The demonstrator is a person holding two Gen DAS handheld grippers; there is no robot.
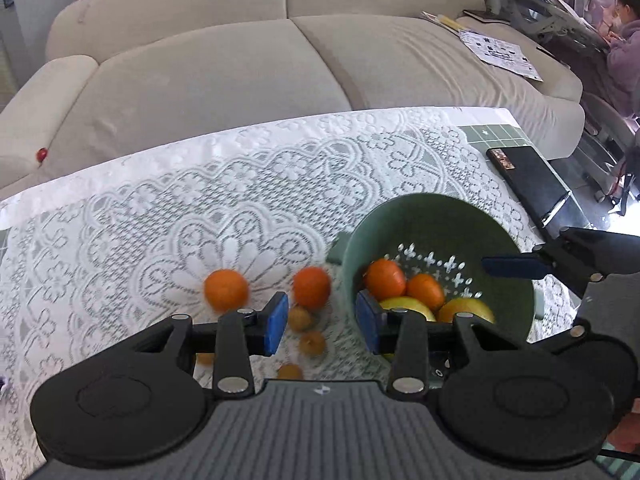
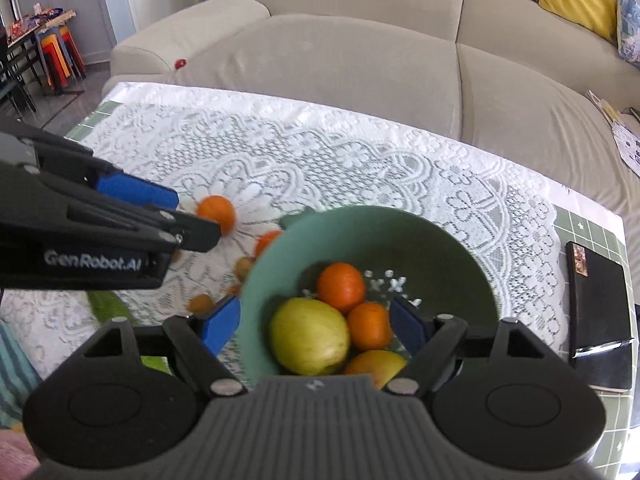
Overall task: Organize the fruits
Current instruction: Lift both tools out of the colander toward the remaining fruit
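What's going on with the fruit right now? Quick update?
Left gripper and right gripper open, empty. Green colander holds four fruits; two oranges remain on lace cloth. Nothing blocking.

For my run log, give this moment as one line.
left gripper: open, empty | right gripper: open, empty | green bowl: holds fruit | two oranges: on tablecloth

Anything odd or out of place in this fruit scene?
One small red fruit sits on the sofa, off the table. Two oranges and several small brown fruits lie loose on the lace cloth beside the green bowl.
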